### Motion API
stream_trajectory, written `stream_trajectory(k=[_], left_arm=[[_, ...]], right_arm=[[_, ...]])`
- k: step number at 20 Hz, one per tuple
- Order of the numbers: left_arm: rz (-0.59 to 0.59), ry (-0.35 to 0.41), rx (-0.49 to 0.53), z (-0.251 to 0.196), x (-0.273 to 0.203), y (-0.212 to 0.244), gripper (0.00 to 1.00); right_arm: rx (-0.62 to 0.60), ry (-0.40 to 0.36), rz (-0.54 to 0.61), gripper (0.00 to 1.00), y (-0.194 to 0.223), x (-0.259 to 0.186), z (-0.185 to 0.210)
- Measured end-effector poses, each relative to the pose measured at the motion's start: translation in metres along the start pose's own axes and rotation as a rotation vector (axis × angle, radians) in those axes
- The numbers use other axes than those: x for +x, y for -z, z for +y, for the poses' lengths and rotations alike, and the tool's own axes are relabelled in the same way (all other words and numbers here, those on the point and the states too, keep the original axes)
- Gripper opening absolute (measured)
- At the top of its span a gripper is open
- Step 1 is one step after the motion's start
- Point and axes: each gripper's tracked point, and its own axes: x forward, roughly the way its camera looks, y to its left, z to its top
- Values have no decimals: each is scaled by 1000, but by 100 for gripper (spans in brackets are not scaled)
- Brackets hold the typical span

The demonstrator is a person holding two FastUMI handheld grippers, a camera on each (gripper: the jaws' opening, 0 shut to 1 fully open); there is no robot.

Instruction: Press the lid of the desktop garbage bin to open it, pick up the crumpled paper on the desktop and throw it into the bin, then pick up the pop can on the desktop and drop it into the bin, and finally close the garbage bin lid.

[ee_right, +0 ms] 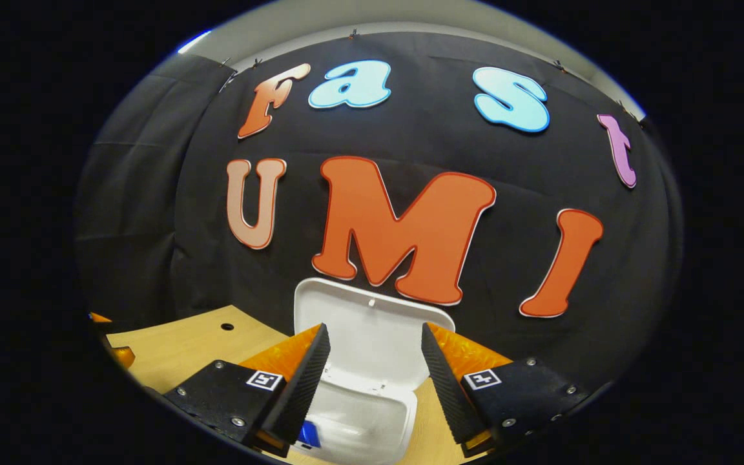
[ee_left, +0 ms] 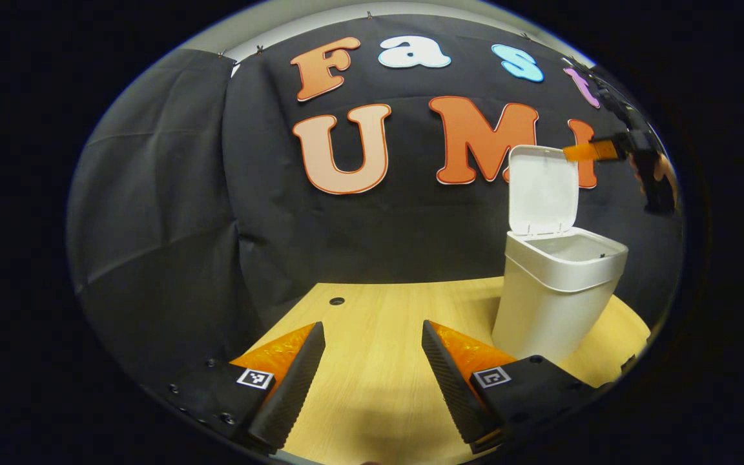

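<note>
Standing open, the white plastic bin's hinged lid point(ee_right: 372, 323) looks light and springy. Your right hand-held gripper point(ee_right: 372, 381) hovers above it, jaws wide and empty; your left hand-held gripper point(ee_left: 372, 381) likewise gapes over the wooden surface point(ee_left: 378, 323). Press the lid's front edge gently.

One bin point(ee_left: 556, 297) with one raised lid point(ee_left: 542, 189) stands at the tabletop's point(ee_left: 378, 361) right edge. Two hand-held grippers: left point(ee_left: 372, 368), right point(ee_right: 375, 371). One hole point(ee_left: 337, 301) near the tabletop's far edge.
</note>
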Motion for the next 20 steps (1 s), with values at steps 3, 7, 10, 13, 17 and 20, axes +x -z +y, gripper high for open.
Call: stream_trajectory(k=[3, 7, 10, 13, 17, 20], left_arm=[[-1, -34, -7, 2, 1, 2, 96], [-6, -76, -3, 8, 3, 4, 96], [-17, -102, -11, 14, 4, 3, 96], [-21, -121, -19, 33, 8, 0, 95], [-21, -126, -26, 38, 10, 3, 96], [-23, -110, -23, 36, 13, 3, 96]], right_arm=[[-39, 18, -41, 87, -28, 16, -9], [-53, 29, -66, 87, -49, 35, -12], [-48, 31, -47, 87, -48, 53, -11], [-12, 22, 21, 86, -30, 68, -5], [-32, 43, 59, 87, -18, 72, -6], [-26, 34, 67, 85, -16, 65, -3]])
